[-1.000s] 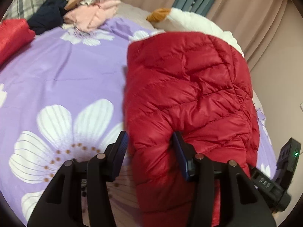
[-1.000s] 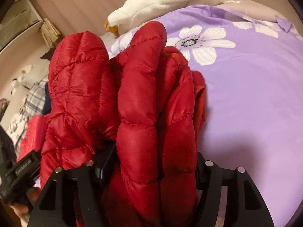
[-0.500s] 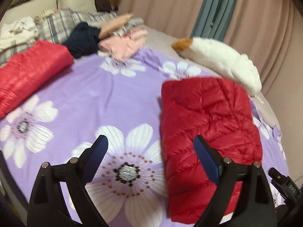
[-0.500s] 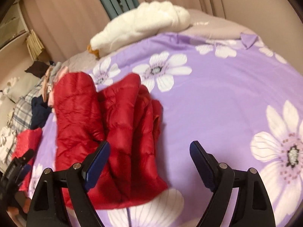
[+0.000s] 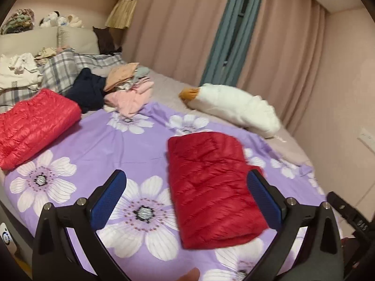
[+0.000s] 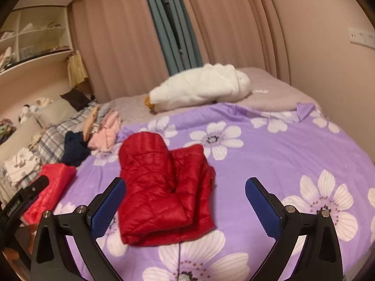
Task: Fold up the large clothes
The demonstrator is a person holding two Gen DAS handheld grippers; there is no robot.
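Both grippers have let go of the folded red down jacket (image 5: 211,187) and drawn back above it since a second ago. Left gripper (image 5: 186,202) is spreading its fingers wide, holding nothing; the jacket lies on the purple floral bed cover (image 5: 98,145) beyond and between them, toward the right finger (image 5: 263,201). Right gripper (image 6: 185,207) is likewise opening, empty, the jacket (image 6: 161,192) lying flat past its left finger (image 6: 106,206). A second folded red jacket (image 5: 35,126) sits far left
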